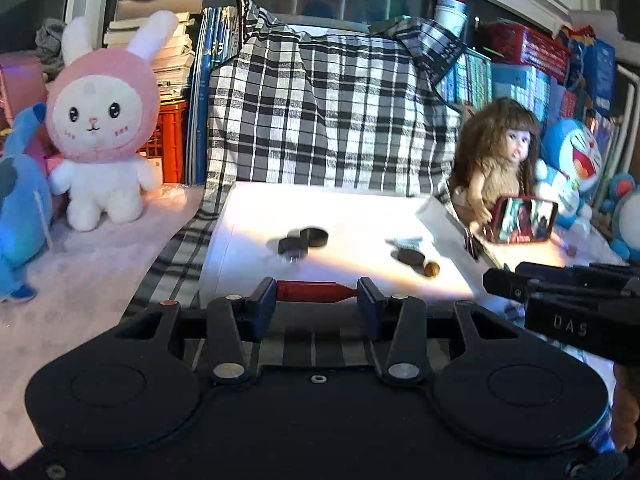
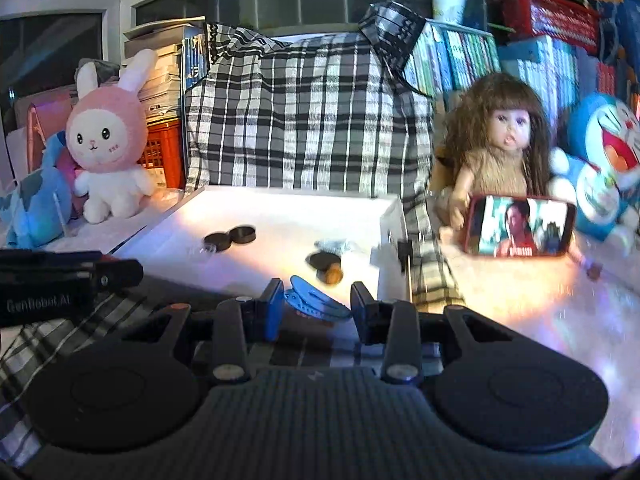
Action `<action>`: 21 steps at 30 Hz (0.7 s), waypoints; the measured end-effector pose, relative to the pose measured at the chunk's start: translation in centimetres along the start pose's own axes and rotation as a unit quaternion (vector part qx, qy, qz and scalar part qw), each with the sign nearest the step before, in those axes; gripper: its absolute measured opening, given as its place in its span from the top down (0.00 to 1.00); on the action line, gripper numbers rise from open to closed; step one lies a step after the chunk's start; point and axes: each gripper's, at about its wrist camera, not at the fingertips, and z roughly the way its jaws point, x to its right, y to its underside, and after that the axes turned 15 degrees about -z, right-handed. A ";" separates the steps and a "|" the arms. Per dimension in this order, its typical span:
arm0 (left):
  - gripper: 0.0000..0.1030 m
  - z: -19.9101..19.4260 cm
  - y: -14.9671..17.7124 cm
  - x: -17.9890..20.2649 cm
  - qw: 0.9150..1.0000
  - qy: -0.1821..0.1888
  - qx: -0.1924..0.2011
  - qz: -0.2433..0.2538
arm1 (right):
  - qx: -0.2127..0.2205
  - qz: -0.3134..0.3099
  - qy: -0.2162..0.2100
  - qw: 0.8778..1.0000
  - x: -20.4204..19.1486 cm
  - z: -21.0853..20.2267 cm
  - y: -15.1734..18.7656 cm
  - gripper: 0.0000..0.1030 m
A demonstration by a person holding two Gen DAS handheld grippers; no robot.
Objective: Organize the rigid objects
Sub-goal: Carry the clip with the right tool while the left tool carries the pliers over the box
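My left gripper (image 1: pixel 317 294) is shut on a red cylindrical piece (image 1: pixel 316 291), held crosswise between its blue pads just above the near edge of a white tray (image 1: pixel 248 216). My right gripper (image 2: pixel 314 304) is shut on a blue plastic clip (image 2: pixel 316 302), at the tray's near right edge (image 2: pixel 390 216). In the tray lie two overlapping black discs (image 1: pixel 304 240) (image 2: pixel 230 238), another dark disc (image 1: pixel 411 257) (image 2: pixel 322 260), a small brown round piece (image 1: pixel 432 269) (image 2: pixel 333 274) and a pale blue-grey item (image 1: pixel 406 242) (image 2: pixel 334 245).
A checked cloth bag (image 1: pixel 328 112) stands behind the tray. A pink rabbit plush (image 1: pixel 102 120) and blue plush (image 1: pixel 20 208) sit left. A doll (image 2: pixel 500 144) with a phone (image 2: pixel 520 226) and a Doraemon plush (image 2: pixel 604 160) sit right. Books line the back.
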 end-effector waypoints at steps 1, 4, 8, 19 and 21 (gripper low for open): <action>0.59 0.7 -0.6 -0.1 1.000 0.004 -0.002 -0.003 | 0.002 -0.007 0.000 1.000 0.1 0.5 -0.4 0.60; 0.59 3.0 -2.0 0.0 1.000 0.010 -0.010 0.000 | -0.011 -0.012 -0.003 1.000 0.7 2.4 -1.3 0.60; 0.59 6.4 -2.6 -0.2 0.999 -0.004 -0.037 0.000 | -0.038 0.010 -0.004 0.999 1.8 5.2 -1.7 0.60; 0.59 11.4 -2.0 -1.4 0.997 -0.036 -0.071 -0.003 | -0.070 0.026 -0.043 0.996 2.1 9.8 -1.6 0.60; 0.59 11.7 -1.9 -1.5 0.997 -0.041 -0.071 -0.002 | -0.075 0.021 -0.041 0.996 1.8 10.4 -1.5 0.60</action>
